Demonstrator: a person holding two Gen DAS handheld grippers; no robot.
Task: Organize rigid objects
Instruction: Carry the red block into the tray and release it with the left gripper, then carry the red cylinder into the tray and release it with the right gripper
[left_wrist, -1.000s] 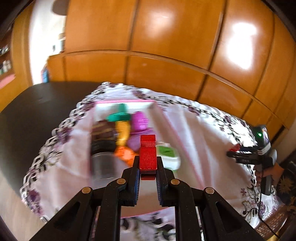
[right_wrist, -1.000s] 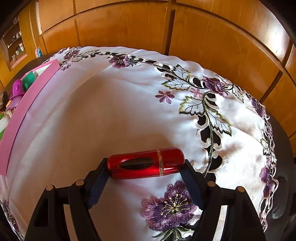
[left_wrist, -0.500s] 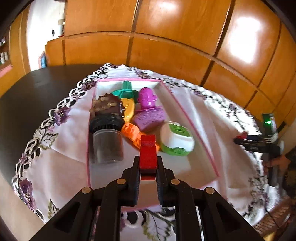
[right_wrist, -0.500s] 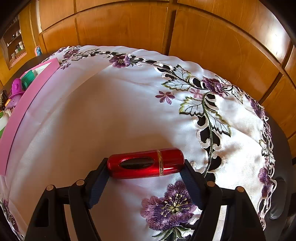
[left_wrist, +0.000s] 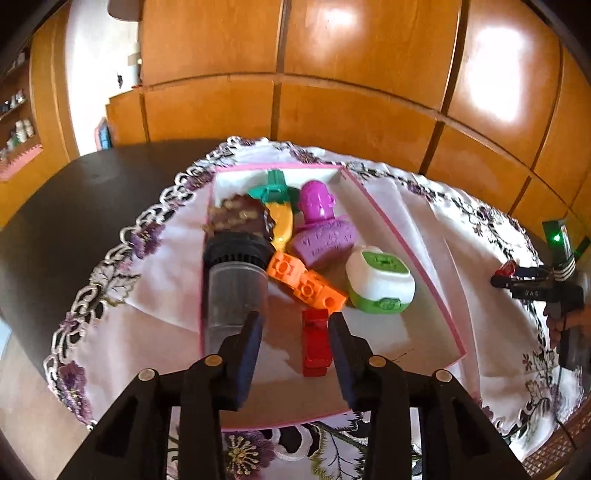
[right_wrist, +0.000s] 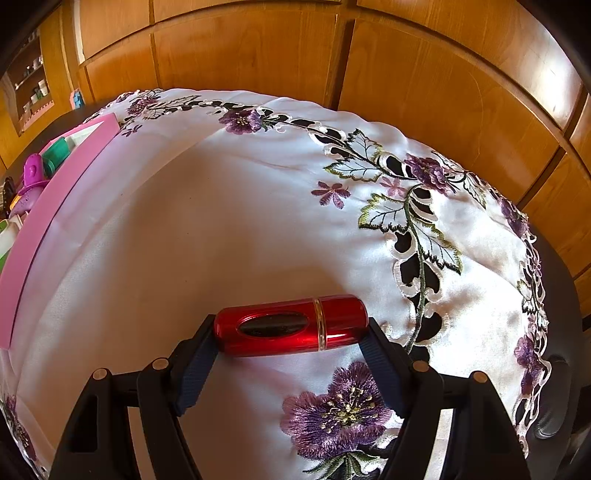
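Seven toys fill one pink tray (left_wrist: 402, 236); left gripper (left_wrist: 295, 332) fingers spread around one red block (left_wrist: 314, 341); right gripper (right_wrist: 288, 341) grips one red tube (right_wrist: 290, 325).

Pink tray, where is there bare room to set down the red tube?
The pink tray has bare floor at its near right corner, between the red block, the white and green case and the right wall. The far half is crowded with toys.
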